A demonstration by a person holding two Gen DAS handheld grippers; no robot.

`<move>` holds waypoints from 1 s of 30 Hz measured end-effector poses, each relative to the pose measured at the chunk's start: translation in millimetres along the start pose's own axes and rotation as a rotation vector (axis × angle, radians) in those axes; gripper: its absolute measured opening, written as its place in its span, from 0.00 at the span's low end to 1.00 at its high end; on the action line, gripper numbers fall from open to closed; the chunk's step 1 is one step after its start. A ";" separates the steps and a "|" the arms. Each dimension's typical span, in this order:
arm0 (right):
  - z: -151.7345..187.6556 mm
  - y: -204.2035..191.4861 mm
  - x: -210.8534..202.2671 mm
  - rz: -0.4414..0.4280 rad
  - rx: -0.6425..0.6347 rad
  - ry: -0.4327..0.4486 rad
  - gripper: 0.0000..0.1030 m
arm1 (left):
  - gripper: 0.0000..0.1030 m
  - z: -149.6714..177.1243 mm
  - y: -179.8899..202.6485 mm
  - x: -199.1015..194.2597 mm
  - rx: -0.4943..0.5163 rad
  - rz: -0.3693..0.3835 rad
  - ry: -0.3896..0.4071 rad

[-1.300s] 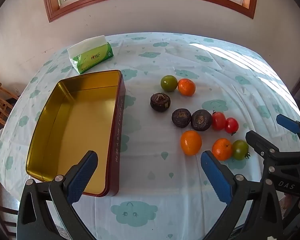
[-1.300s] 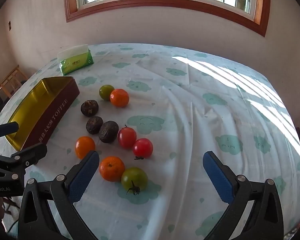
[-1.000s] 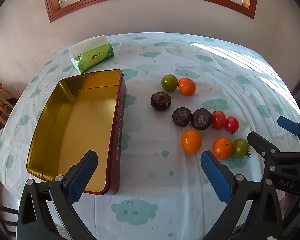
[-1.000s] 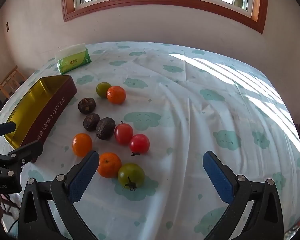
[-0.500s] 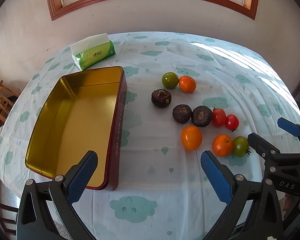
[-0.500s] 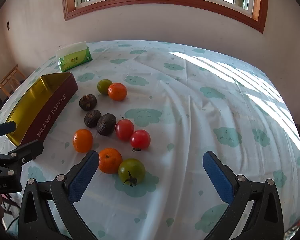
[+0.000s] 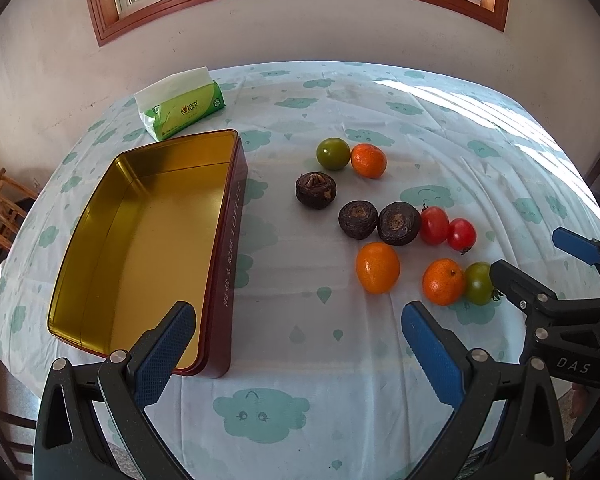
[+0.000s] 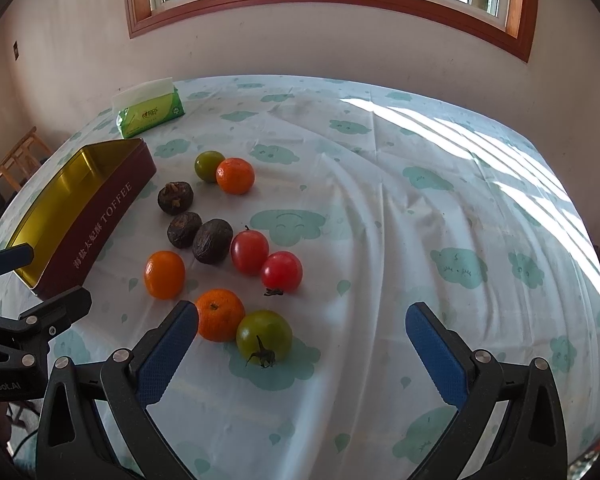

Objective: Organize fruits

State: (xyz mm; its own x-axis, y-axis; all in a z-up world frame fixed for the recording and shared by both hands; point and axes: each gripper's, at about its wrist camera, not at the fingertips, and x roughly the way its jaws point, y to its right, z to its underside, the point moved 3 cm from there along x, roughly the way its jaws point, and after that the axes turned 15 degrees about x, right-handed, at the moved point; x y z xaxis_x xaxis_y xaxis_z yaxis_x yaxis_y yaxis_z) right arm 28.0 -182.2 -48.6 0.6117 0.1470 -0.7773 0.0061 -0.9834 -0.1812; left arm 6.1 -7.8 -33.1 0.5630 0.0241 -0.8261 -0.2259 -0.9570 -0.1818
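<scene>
Loose fruit lies on the cloud-print cloth: a green tomato (image 8: 264, 336) and an orange (image 8: 219, 314) nearest my right gripper (image 8: 302, 350), two red tomatoes (image 8: 281, 271), another orange (image 8: 164, 274), three dark brown fruits (image 8: 212, 241), and a far green tomato (image 8: 209, 165) beside an orange (image 8: 235, 175). The empty gold-lined tin (image 7: 148, 240) lies at the left. My left gripper (image 7: 298, 348) hovers open over bare cloth beside the tin's near corner. The right gripper, also open and empty, is seen in the left wrist view (image 7: 540, 264) beside the green tomato (image 7: 478, 283).
A green tissue pack (image 7: 180, 106) sits behind the tin near the table's far left edge. A wooden chair (image 7: 0, 212) stands off the left side. A wall with a wood-framed window rises behind the table. Sunlit cloth stretches to the right of the fruit.
Both grippers have drifted slightly, so the tin and fruit sit a little differently in view. Neither gripper's opening has changed, and no fruit has moved.
</scene>
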 end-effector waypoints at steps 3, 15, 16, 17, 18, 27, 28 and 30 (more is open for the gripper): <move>0.5 0.3 0.3 0.000 0.000 -0.001 1.00 | 0.99 0.9 1.0 0.8 0.006 0.005 0.001; 3.7 1.8 2.6 -0.001 0.005 -0.008 1.00 | 0.99 3.8 3.0 3.2 0.000 0.031 -0.004; 4.2 1.7 2.6 0.000 0.005 -0.008 1.00 | 0.99 3.6 3.1 3.2 -0.001 0.031 -0.003; 4.3 1.9 2.7 0.000 0.005 -0.009 1.00 | 0.98 3.4 3.1 3.2 -0.002 0.030 -0.003; 4.3 2.0 2.6 -0.001 0.005 -0.009 1.00 | 0.97 3.8 3.2 3.7 -0.007 0.028 -0.003; 7.0 3.6 3.8 -0.002 0.007 -0.012 1.00 | 0.94 6.0 4.0 6.0 -0.013 0.031 -0.006; 7.2 3.7 3.7 -0.002 0.007 -0.012 1.00 | 0.93 5.6 4.5 5.6 -0.005 0.031 -0.005; 7.3 3.9 3.7 -0.004 0.008 -0.012 1.00 | 0.93 5.3 6.4 4.6 0.005 0.030 0.003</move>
State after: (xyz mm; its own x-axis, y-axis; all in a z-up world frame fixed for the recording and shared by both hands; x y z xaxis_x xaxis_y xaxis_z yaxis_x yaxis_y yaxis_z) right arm 24.5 -184.8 -56.5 0.6024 0.1526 -0.7835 0.0023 -0.9819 -0.1895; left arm 3.0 -12.3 -40.9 0.5581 -0.0059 -0.8298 -0.2467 -0.9560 -0.1591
